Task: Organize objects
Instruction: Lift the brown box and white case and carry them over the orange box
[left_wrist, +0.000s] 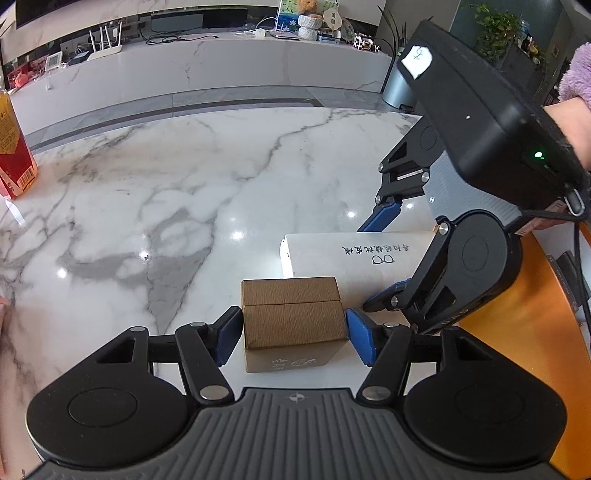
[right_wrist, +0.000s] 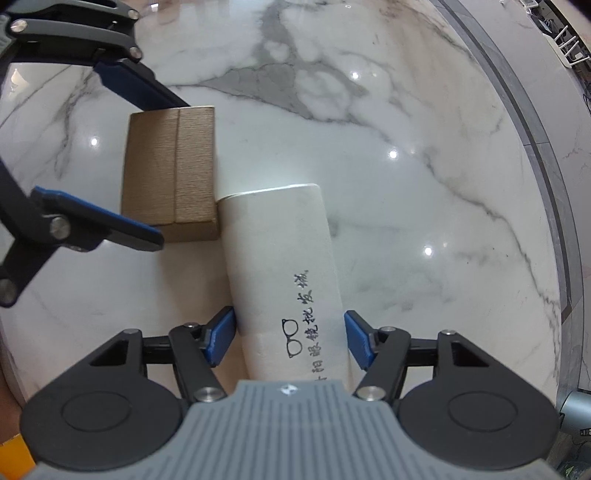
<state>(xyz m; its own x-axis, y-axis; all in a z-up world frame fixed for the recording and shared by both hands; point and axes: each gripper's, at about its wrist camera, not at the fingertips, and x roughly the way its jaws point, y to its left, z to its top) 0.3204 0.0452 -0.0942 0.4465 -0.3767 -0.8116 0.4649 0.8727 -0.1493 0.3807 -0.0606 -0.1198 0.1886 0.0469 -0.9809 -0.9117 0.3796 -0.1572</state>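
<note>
A brown cardboard box (left_wrist: 293, 317) stands on the marble table, between the blue pads of my left gripper (left_wrist: 293, 338), which touch or nearly touch its sides. A white glasses case (right_wrist: 284, 273) with black writing lies beside the box, touching its corner. My right gripper (right_wrist: 290, 339) straddles the near end of the case, its pads close to the sides with small gaps. The box also shows in the right wrist view (right_wrist: 170, 173), with the left gripper's fingers (right_wrist: 110, 225) on both sides of it. The right gripper also shows in the left wrist view (left_wrist: 380, 258).
A red and yellow carton (left_wrist: 13, 155) stands at the table's far left edge. An orange surface (left_wrist: 532, 332) lies to the right of the table. A white counter (left_wrist: 203, 70) with a router and clutter runs along the back, with a grey bin (left_wrist: 397, 86) beside it.
</note>
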